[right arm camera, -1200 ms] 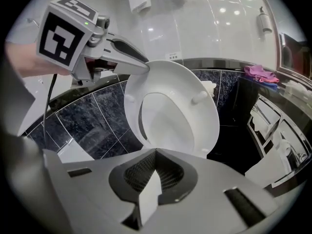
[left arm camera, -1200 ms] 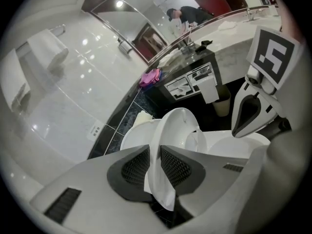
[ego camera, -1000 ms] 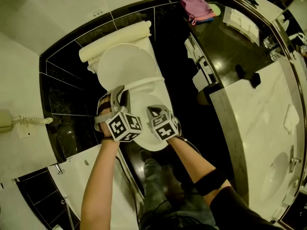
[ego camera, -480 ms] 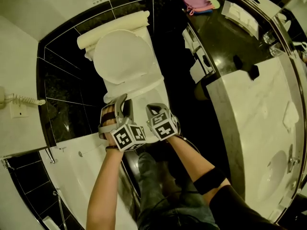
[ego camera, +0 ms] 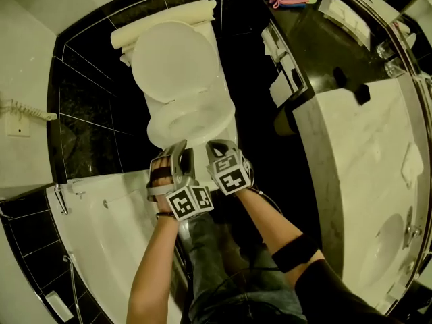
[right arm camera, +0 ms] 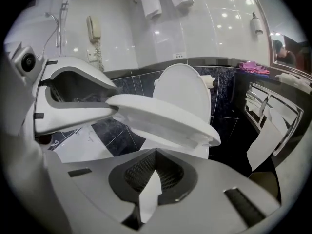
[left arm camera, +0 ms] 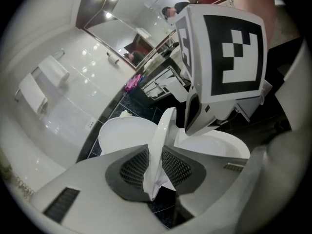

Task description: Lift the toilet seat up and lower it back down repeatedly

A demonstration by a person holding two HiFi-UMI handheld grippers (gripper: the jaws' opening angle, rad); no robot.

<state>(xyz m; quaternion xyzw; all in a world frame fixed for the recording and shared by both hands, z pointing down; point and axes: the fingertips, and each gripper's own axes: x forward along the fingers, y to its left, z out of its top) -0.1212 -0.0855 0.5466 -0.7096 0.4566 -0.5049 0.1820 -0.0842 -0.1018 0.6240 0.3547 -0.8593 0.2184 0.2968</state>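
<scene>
White, glossy oval toilet seat [right arm camera: 165, 118] stands half-raised, its front rim pinched by the left gripper [left arm camera: 156, 150]; the right gripper [right arm camera: 156, 155] is pressed together.

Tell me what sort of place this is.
A bathroom, likely a hotel's: a white ceramic toilet, a white bathtub beside it, and a pale marble vanity counter with a sunken basin.

The toilet seat [ego camera: 223, 110] is a glossy white oval ring, hinged at the back of the bowl [left arm camera: 214, 147]. It stands partly raised, its front tilted up off the bowl's rim with a clear gap beneath, well short of the upright lid [ego camera: 175, 59] behind it. Its front edge is pinched between the pads of the left claw [left arm camera: 155, 165], and in the left gripper view it runs edge-on away from them.
</scene>
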